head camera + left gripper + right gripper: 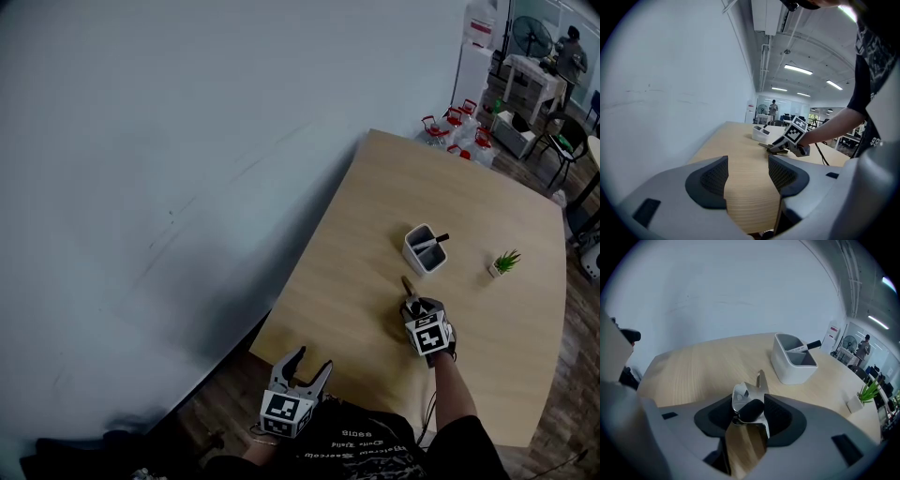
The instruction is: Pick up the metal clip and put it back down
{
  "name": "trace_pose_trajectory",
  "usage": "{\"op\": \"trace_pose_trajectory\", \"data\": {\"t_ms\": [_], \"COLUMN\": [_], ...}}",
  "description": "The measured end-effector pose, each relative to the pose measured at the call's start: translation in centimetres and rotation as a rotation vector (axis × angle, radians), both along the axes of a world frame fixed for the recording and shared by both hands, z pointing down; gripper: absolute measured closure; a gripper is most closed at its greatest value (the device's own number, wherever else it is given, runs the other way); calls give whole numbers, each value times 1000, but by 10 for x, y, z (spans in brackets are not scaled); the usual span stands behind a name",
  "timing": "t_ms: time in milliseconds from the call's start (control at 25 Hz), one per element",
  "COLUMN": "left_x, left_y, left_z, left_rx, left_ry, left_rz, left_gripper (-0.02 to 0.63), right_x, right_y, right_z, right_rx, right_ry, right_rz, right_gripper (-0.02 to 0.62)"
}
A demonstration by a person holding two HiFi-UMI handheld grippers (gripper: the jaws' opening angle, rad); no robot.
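Observation:
The metal clip [749, 405], shiny with a black rounded grip, sits between the two dark pads of my right gripper [749, 414], which is shut on it. In the head view the right gripper [410, 302] is low over the middle of the wooden table [375, 206], with the clip's tip [407, 285] poking out ahead of it. My left gripper [309, 367] hangs at the table's near edge, open and empty. In the left gripper view, bare tabletop shows between the pads of the left gripper [747, 176], and the right gripper [780, 146] is low over the table further off.
A white desk holder [424, 251] with a pen stands just beyond the right gripper, also seen as the white holder [792, 364]. A small potted plant [504, 262] is to its right. A pale wall runs along the table's left side. Red-capped bottles [459, 127] stand on the floor past the far corner.

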State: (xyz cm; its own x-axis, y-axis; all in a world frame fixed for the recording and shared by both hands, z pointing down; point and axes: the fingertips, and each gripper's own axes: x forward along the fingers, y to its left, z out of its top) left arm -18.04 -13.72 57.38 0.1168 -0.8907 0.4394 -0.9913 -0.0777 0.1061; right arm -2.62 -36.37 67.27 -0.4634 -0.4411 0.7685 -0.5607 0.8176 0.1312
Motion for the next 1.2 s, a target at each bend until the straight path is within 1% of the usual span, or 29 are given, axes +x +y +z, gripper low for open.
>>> {"op": "trace_pose_trajectory", "data": {"t_ms": [200,320,400,480,640,760,1000,1200], "left_x": [2,4,5,5,9,7,5,3], "left_y": [0,-2,-3,-6,-8,-8,-5,-5], "left_z": [2,2,2,1,0,-3,0,-2], "left_rx": [-6,-4,-3,1,6,12,16,26], "left_ry": [-5,2,3,1,12,15,21,31], "left_rz": [-1,-4,-1,6,10,8,10,17], "left_gripper": [345,345,345,345,347,346,345,346], "right_x": [-1,3,5,4,7,6,7,3], "right_y": [-2,-7,-8,-8,-8,-5,-2,5], "right_z": [-4,-11,-14,-15,-18,-19,-25,-42], "right_rx": [37,48,55,51,11,-2,3,26], "right_ry": [-9,-30,-26,-24,-56,-57,-68,-94], "right_rz": [-15,1,-1,-7,36,43,49,42], "right_gripper": [429,467,498,500,505,511,517,520]}}
